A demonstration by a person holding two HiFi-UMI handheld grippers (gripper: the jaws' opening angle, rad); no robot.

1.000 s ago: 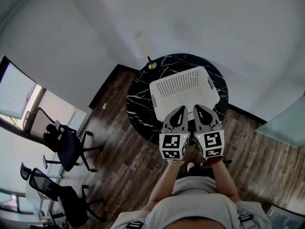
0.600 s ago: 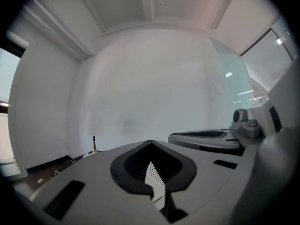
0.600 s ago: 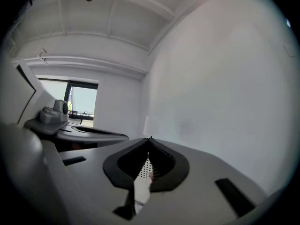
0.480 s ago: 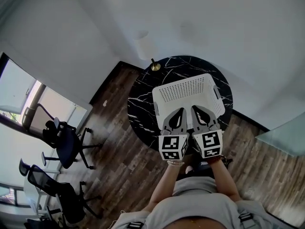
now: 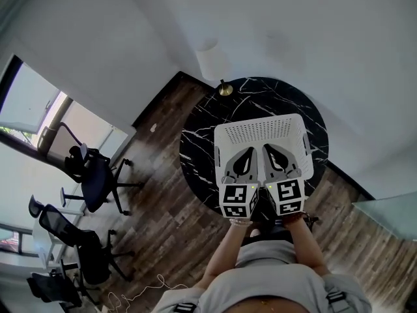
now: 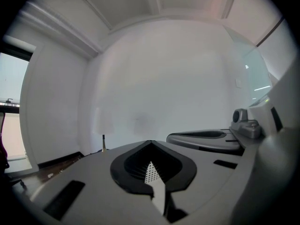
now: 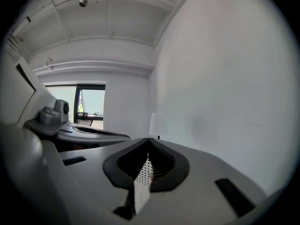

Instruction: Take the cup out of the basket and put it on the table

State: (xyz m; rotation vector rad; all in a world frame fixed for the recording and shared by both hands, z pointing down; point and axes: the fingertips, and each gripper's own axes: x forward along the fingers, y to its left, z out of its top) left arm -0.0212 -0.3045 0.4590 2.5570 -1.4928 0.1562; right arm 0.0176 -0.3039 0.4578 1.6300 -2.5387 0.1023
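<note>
A white perforated basket [image 5: 260,134] stands on the round black marble table [image 5: 202,135]. No cup shows in any view; the basket's inside is largely hidden by the grippers. My left gripper [image 5: 247,155] and right gripper [image 5: 272,154] are held side by side above the basket's near half, pointing away from me. In the left gripper view the left gripper [image 6: 150,144] has its jaws closed together, with only a sliver of basket mesh showing below them. The right gripper [image 7: 149,142] looks the same, shut with nothing held.
A lamp with a white shade [image 5: 212,61] and brass base [image 5: 225,89] stands at the table's far edge by the white wall. Black office chairs [image 5: 91,181] stand on the wood floor [image 5: 163,227] at the left, near a window.
Table and basket have drawn closer under the grippers: a second ago the tips reached only the basket's near rim, now they hang over its near half. Both grippers stay shut, side by side.
</note>
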